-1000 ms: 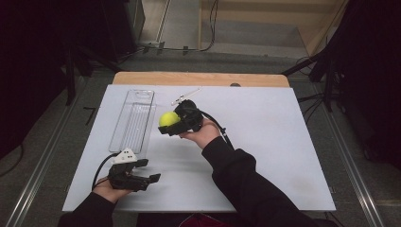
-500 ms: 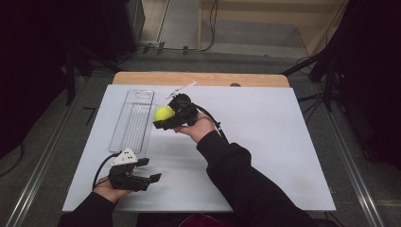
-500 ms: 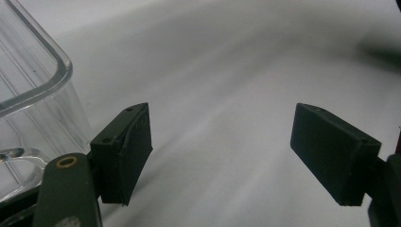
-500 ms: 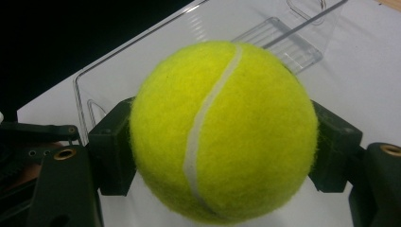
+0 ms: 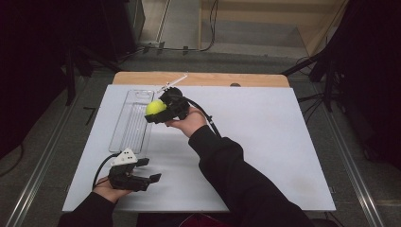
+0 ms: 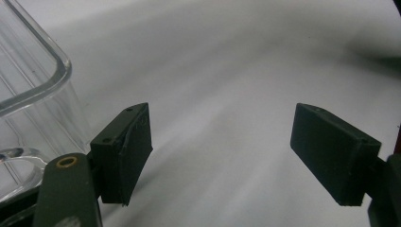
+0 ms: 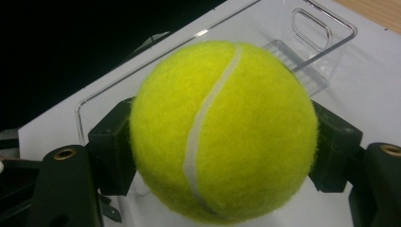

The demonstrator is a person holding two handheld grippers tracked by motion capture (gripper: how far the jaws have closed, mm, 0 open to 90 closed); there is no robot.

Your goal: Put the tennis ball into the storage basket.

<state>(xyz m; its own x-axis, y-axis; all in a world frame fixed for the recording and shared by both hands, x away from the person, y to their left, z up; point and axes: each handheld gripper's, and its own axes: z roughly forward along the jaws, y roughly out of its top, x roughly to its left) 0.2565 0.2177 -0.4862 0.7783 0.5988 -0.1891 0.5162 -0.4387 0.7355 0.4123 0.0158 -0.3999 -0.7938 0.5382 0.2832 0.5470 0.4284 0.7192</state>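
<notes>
A yellow-green tennis ball (image 5: 155,107) (image 7: 222,132) with a white seam is held in the air, my right gripper (image 5: 157,111) shut on it from both sides. It hangs over the right edge of a long clear plastic tray (image 5: 132,120) (image 7: 312,42) that lies on the white table (image 5: 265,137). My left gripper (image 5: 150,178) rests near the table's front left corner, its jaws wide apart with bare white table between the pads (image 6: 127,151). The tray's clear corner (image 6: 33,85) stands just to the left of that gripper.
A wooden strip (image 5: 203,78) runs along the table's far edge. Cables trail from both grippers. Dark stands and floor rails flank the table. The right half of the white table lies bare.
My right gripper has carried the ball to the left and slightly up, from beside the tray to over its right edge. The left gripper has stayed put.
</notes>
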